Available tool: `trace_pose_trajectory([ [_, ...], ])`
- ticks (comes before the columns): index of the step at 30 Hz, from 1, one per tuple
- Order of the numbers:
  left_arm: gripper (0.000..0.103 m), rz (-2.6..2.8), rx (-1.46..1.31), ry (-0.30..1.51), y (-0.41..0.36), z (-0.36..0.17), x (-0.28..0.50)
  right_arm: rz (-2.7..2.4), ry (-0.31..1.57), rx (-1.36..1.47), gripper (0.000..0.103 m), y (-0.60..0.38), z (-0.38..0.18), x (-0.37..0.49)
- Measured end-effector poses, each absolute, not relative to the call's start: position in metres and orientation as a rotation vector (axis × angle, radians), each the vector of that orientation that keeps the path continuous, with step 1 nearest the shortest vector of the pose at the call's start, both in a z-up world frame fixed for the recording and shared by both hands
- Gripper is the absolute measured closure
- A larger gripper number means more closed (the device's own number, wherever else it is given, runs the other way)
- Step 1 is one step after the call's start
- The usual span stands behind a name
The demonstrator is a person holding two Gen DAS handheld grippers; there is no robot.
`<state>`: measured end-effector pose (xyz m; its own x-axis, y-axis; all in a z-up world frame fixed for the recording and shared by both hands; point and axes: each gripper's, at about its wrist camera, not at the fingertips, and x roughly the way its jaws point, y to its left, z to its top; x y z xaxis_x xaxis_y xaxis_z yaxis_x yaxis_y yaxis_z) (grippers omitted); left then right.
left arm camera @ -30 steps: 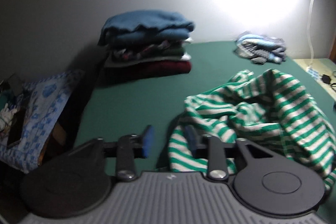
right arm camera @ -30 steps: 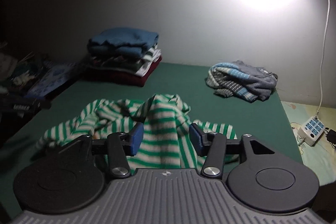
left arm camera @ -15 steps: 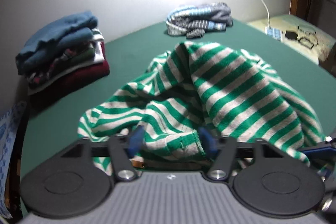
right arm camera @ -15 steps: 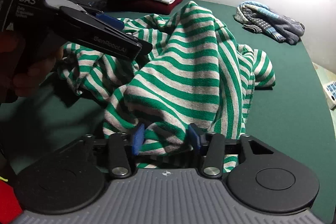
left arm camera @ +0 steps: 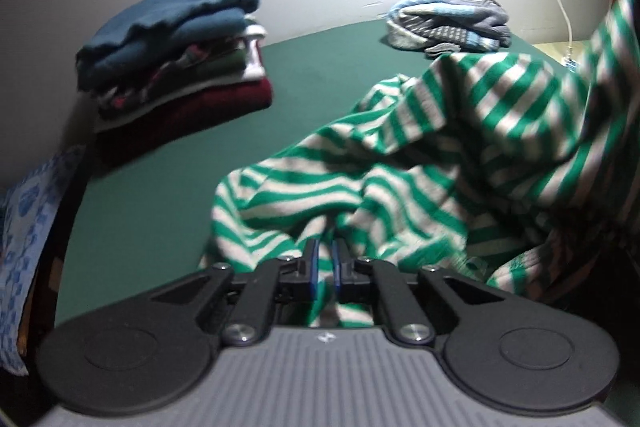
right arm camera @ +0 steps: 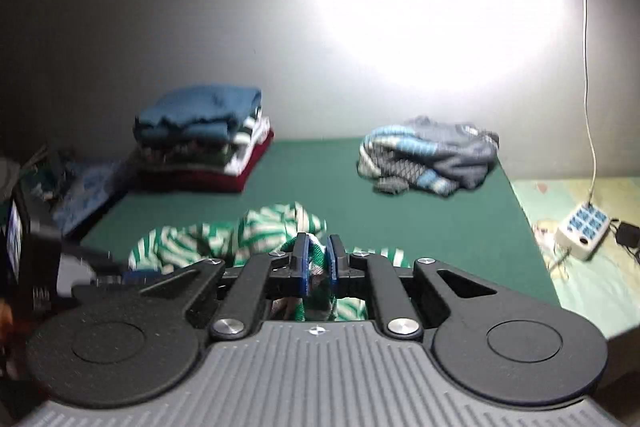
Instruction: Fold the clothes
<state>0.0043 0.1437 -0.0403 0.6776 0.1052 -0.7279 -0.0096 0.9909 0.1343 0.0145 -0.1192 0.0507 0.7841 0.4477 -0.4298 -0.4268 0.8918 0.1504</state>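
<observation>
A green-and-white striped garment lies crumpled on the green table and rises toward the upper right in the left wrist view. My left gripper is shut on a fold of its near edge. In the right wrist view the striped garment hangs below and ahead, and my right gripper is shut on another part of it, held well above the table. The left gripper's body shows at the left edge there.
A stack of folded clothes topped by a blue piece stands at the back left, by the wall. An unfolded blue-grey patterned garment lies at the back right. A white power strip and cable sit beyond the table's right edge. Blue patterned fabric lies left.
Both grippers went from open to shut on the striped garment. The right gripper has since risen, lifting its part of the cloth off the table.
</observation>
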Motion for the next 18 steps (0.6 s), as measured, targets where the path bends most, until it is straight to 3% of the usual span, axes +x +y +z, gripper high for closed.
trace_pose_trajectory([
  [1,0.097,0.071,0.116,0.828,0.146,-0.041,0.001,0.477,0.448,0.063,0.102,-0.117,0.060,0.024],
  [3,0.097,0.079,0.103,0.829,0.149,-0.041,-0.005,0.488,0.395,0.096,0.103,-0.112,0.079,0.042],
  [6,0.093,0.075,0.083,0.814,0.149,-0.036,-0.013,0.503,0.336,0.080,0.103,-0.093,0.094,0.068],
  [9,0.084,0.076,0.116,0.775,0.142,-0.026,-0.019,0.514,0.408,0.028,0.100,-0.070,0.089,0.096],
  [11,0.081,0.067,0.141,0.745,0.138,-0.020,-0.022,0.534,0.491,0.043,0.089,-0.068,0.077,0.101],
  [12,0.078,0.062,0.159,0.733,0.136,-0.019,-0.023,0.554,0.535,0.042,0.079,-0.070,0.069,0.098],
  [13,0.070,0.060,0.182,0.723,0.134,-0.018,-0.022,0.575,0.580,0.041,0.065,-0.073,0.061,0.096],
  [15,0.059,0.052,0.228,0.706,0.132,-0.017,-0.019,0.556,0.622,-0.018,0.049,-0.083,0.041,0.075],
  [16,0.055,0.043,0.249,0.701,0.131,-0.018,-0.015,0.543,0.641,-0.050,0.043,-0.089,0.030,0.065],
  [18,0.054,0.017,0.301,0.691,0.125,-0.016,-0.005,0.519,0.712,-0.069,0.041,-0.099,0.011,0.045],
])
